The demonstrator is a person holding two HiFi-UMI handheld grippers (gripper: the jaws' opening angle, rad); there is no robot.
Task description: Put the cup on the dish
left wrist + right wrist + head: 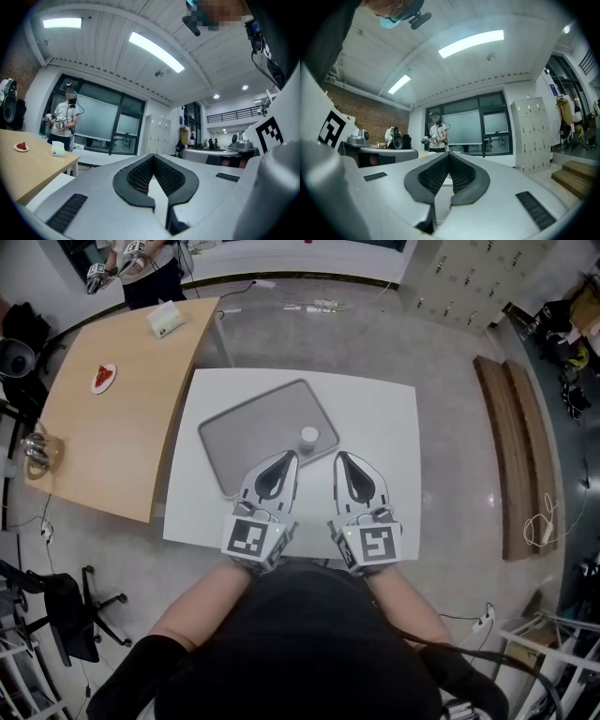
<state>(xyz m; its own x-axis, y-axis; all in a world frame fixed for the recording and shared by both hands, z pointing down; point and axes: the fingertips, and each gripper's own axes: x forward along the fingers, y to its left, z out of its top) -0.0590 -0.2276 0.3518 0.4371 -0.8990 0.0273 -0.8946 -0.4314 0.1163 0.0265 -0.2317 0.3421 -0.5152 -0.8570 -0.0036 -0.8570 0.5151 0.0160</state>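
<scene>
My left hand-held gripper (287, 457) and right hand-held gripper (342, 457) have smooth, matt grey plastic shells. Their pads (138, 176) are black, finely ribbed and rubber-like. The dish (244, 432) looks smooth, matt grey, probably plastic. The cup (308, 436) is plain white with a faint sheen. Under the dish the surface (394, 427) is matt white. Left of the dish stands a pale wooden table (112, 427) with a satin finish. The floor (469, 521) is polished grey.

Wooden table (112, 442) bears tissue box (166, 319), perhaps red food (102, 377).
</scene>
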